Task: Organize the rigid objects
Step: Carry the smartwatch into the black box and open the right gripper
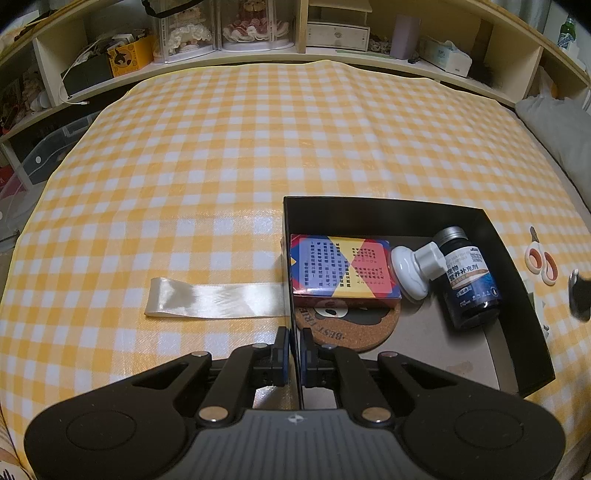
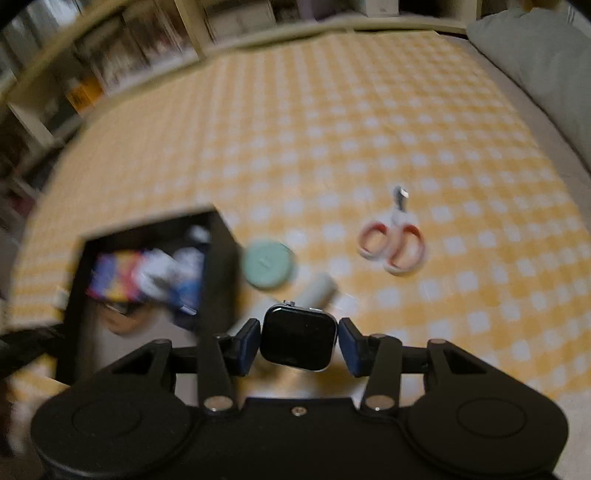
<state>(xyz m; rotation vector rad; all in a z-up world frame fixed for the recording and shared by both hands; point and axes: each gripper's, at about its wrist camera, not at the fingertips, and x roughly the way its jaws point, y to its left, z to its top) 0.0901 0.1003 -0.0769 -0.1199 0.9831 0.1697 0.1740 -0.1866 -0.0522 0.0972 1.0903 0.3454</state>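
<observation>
A black open box (image 1: 376,210) sits on the yellow checked tablecloth; the blurred right wrist view shows it too (image 2: 218,273). It holds a colourful card pack (image 1: 343,267), a cork coaster (image 1: 347,328), a white knob-shaped bottle (image 1: 415,267) and a dark supplement bottle (image 1: 469,277). My left gripper (image 1: 294,354) is shut on the box's left wall. My right gripper (image 2: 299,345) is shut on a black smartwatch (image 2: 298,341), held above the table right of the box. Orange-handled scissors (image 2: 393,245), a teal round tin (image 2: 266,263) and a pale cylinder (image 2: 317,290) lie on the cloth.
A satin ribbon (image 1: 218,297) lies left of the box. Shelves full of boxes and ornaments (image 1: 258,26) run along the table's far edge. A grey cushion (image 2: 546,70) lies at the right.
</observation>
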